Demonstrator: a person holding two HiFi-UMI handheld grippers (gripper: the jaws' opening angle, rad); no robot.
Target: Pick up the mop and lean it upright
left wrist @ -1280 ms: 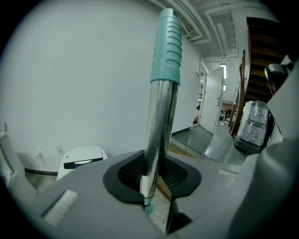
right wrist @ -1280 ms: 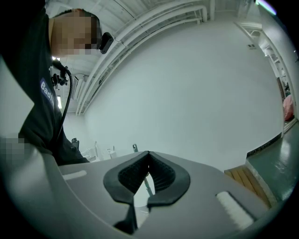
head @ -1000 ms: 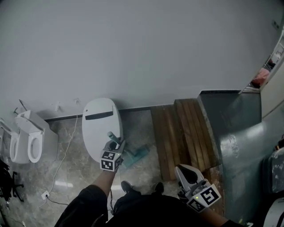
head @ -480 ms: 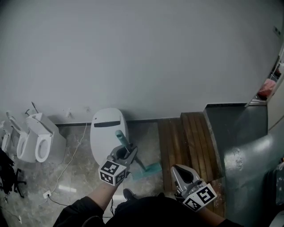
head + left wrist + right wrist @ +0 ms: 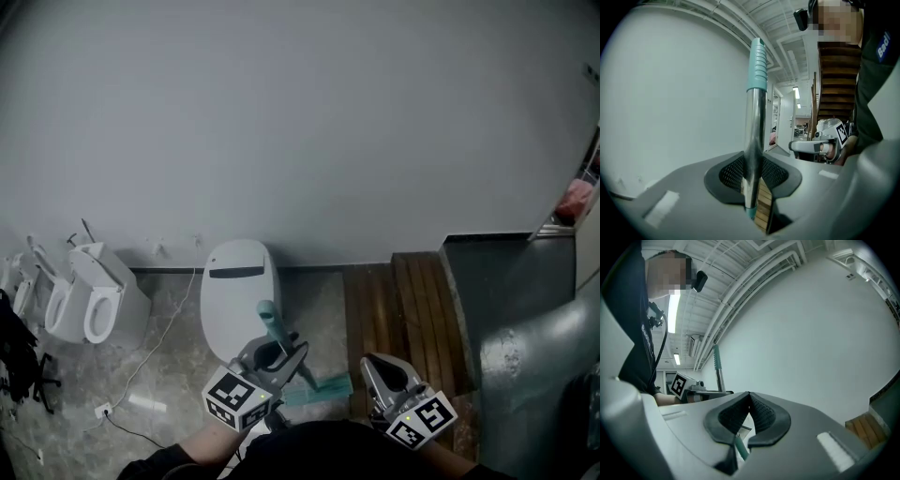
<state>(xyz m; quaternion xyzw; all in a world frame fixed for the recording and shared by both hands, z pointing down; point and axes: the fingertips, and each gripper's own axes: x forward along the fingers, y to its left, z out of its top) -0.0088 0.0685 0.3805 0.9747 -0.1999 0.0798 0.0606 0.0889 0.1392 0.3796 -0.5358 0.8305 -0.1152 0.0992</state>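
Mid-lift: left hand-held gripper (image 5: 279, 352) clamped on the mop (image 5: 272, 324) handle, mop head on the floor (image 5: 178, 375) just right of the toilet (image 5: 234, 291), right hand-held gripper (image 5: 380, 371) closed and empty; next, likely tilting the handle upright against the wall (image 5: 300, 141) behind it.

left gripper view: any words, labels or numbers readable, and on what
"Bad", rest cut off at the picture's edge: white letters on the person's dark shirt.
Marker cube: black and white squares only, no letters.
Nothing else readable.
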